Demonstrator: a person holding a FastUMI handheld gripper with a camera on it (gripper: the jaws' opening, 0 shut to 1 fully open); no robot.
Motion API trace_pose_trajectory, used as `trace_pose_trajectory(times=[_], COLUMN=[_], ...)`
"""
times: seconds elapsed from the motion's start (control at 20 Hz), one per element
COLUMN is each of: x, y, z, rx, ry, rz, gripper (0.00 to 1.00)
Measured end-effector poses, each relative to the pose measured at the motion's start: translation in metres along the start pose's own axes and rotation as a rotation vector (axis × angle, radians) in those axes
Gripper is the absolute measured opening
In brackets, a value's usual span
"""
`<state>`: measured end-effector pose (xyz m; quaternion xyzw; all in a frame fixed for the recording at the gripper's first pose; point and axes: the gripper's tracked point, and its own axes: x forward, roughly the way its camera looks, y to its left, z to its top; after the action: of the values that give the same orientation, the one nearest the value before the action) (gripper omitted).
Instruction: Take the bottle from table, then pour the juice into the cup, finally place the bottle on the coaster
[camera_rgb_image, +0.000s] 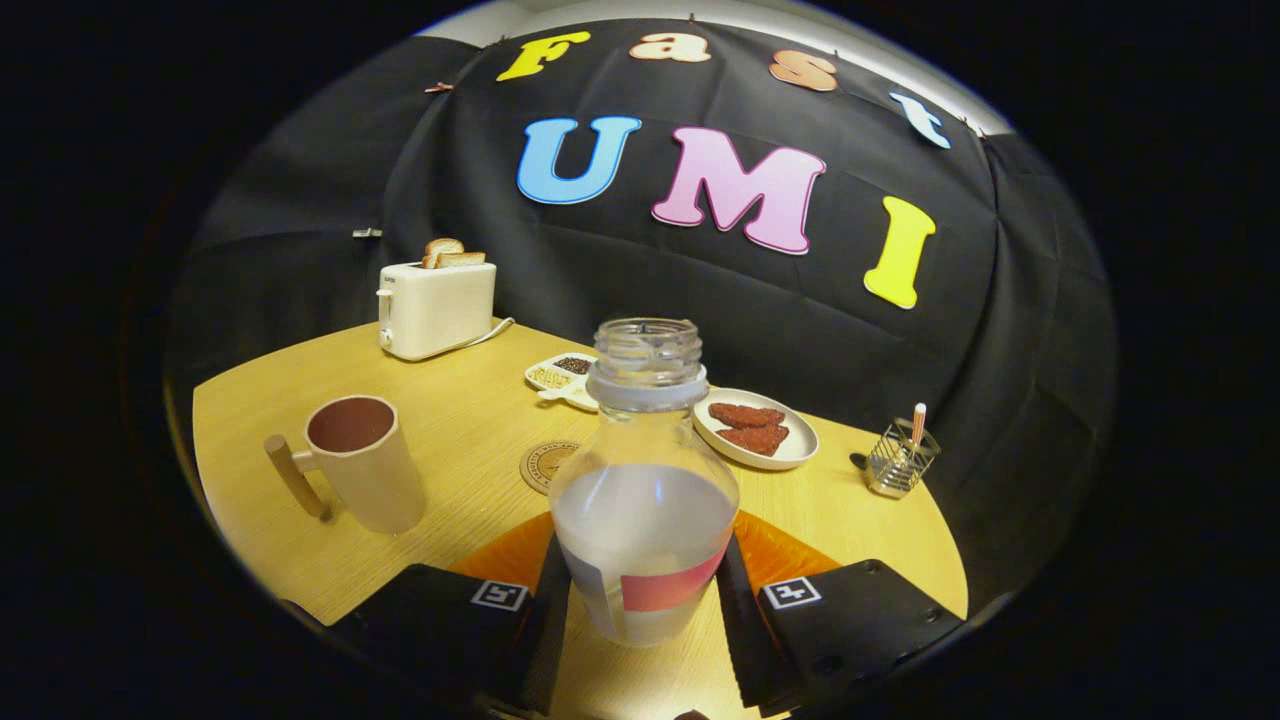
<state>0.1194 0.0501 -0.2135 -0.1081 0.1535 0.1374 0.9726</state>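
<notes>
The bottle has no lid, and it is about half full of pale juice, so the big danger is a spill. If the bottle tips too soon, or too fast, juice could land on the table and not in the cup. The cup stands to the left, a little farther off, with its handle sticking out to the left, so the bottle has to travel over to it first. A bump against the cup's rim could knock the cup over. The bottle is smooth and round, so it could also slip or turn if the hold is weak. The coaster lies just behind the bottle on the left, near a plate of brown food, and a clumsy set-down could miss it. A toaster sits far back on the left. The tongs are spread about as wide as the bottle. The bottle stands upright between the two fingers, and both fingers seem to press on its lower sides, pinching it.
</notes>
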Motion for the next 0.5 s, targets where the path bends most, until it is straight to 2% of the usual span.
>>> trace_pose_trajectory(times=[0.2, 0.35, 0.5], x=[0.001, 0.0, 0.0], y=[0.003, 0.015, 0.022], z=[0.026, 0.032, 0.037], rx=[-0.131, -0.192, -0.335], ry=[-0.003, 0.007, 0.025], rz=[-0.039, -0.031, -0.056], gripper=[0.7, 0.7, 0.7])
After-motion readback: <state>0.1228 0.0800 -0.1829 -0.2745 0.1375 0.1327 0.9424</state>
